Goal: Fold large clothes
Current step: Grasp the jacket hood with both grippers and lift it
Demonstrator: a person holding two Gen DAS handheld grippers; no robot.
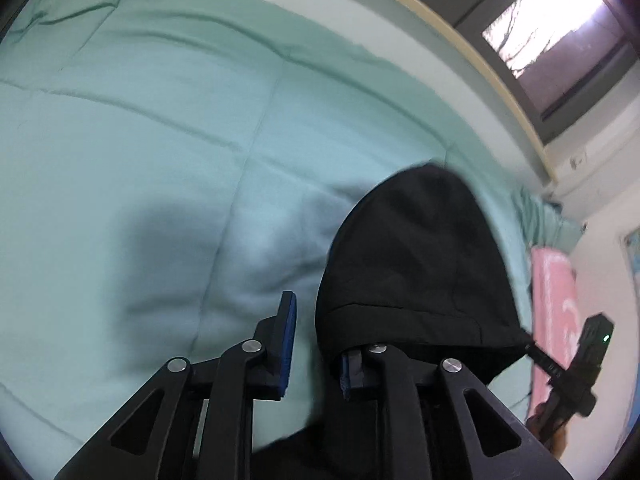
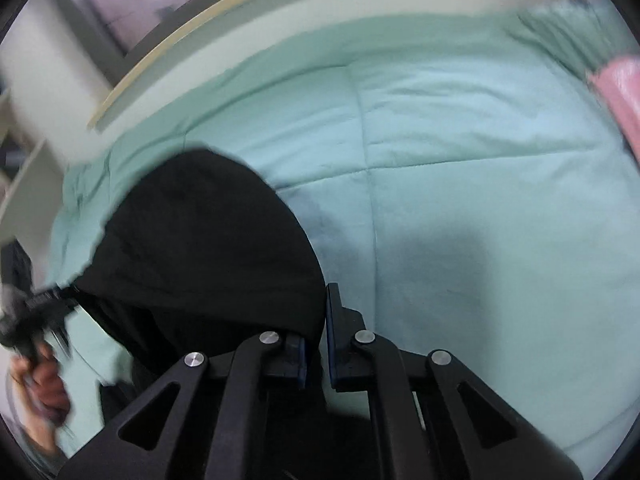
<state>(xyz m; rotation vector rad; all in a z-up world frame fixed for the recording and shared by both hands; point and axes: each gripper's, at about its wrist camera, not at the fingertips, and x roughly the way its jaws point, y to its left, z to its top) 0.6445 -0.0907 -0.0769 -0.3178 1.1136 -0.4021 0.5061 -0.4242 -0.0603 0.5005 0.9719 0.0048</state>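
A large black garment (image 1: 416, 264) hangs in the air above a mint green quilt (image 1: 160, 152). In the left wrist view it drapes over the right finger of my left gripper (image 1: 316, 344), whose jaws stand apart with the left pad bare. In the right wrist view the same black garment (image 2: 208, 248) drapes over the left finger of my right gripper (image 2: 318, 344), whose pads stand close together with the cloth's edge at the gap. Each gripper shows in the other's view: the right gripper (image 1: 576, 360) at the right, the left gripper (image 2: 32, 308) at the left.
The green quilt (image 2: 460, 200) covers a bed with a pale wooden rail (image 1: 480, 64) along the far side, under a window (image 1: 560, 36). A pink cloth (image 1: 554, 312) lies at the bed's end; it also shows in the right wrist view (image 2: 620, 88).
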